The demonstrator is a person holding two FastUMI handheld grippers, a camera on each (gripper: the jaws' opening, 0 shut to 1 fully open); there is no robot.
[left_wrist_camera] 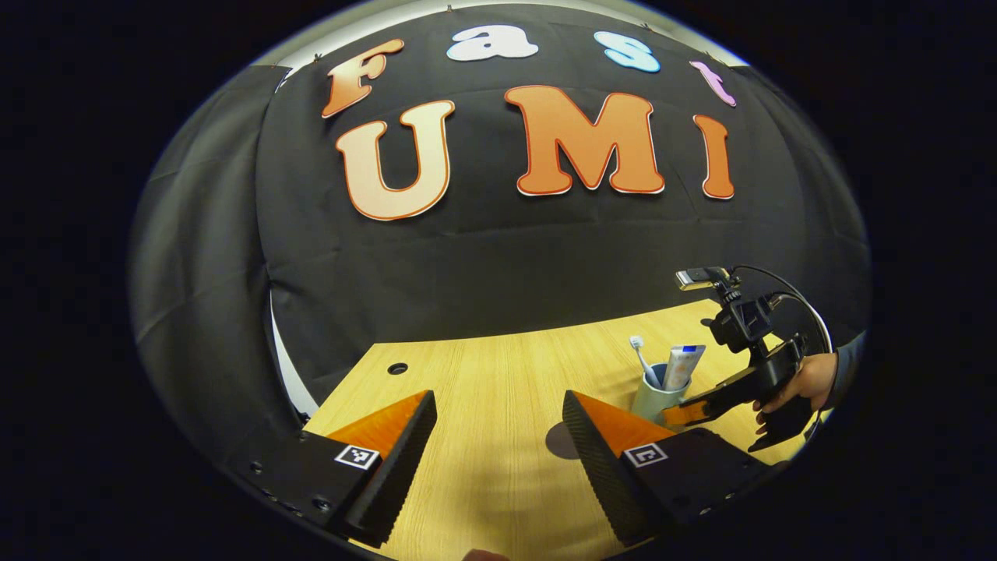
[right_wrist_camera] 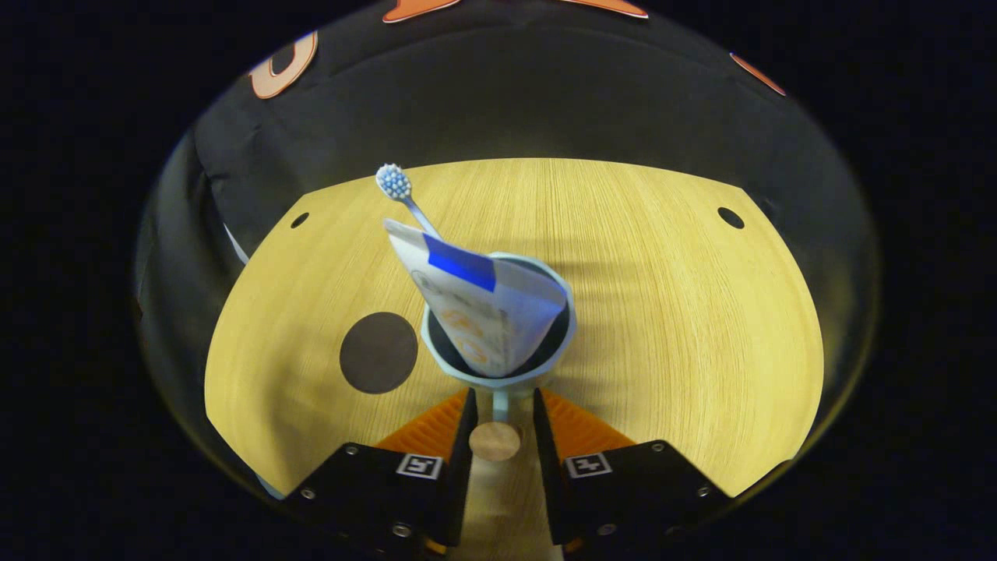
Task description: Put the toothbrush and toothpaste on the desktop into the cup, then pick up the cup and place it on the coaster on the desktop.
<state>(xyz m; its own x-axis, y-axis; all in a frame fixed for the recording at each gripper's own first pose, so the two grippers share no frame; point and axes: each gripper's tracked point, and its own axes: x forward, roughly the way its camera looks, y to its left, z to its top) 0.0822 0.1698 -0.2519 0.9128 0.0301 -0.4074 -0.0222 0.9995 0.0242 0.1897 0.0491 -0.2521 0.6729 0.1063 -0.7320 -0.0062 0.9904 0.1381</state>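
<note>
Black cloth is backing a pale wooden table (right_wrist_camera: 662,312), and on it the cup (right_wrist_camera: 498,366) is standing with the toothbrush (right_wrist_camera: 397,187) and the toothpaste (right_wrist_camera: 475,304) already inside, so I am judging the loading step finished and the carry step in hand. I am closing my right gripper (right_wrist_camera: 498,417) around the cup's handle, whose round wooden end is sitting between the nearly closed fingers; whether both are actually pressing on it I cannot tell. I am holding my left gripper (left_wrist_camera: 494,436) wide open and empty above bare table. Next, I expect, I am needing a firm pinch, a level lift, and a short move over to the dark round coaster (right_wrist_camera: 378,352) lying just beside the cup. My left gripper view is giving what the right lacks: the hand (left_wrist_camera: 806,382) holding the right gripper, and the cup seen from the side.
</note>
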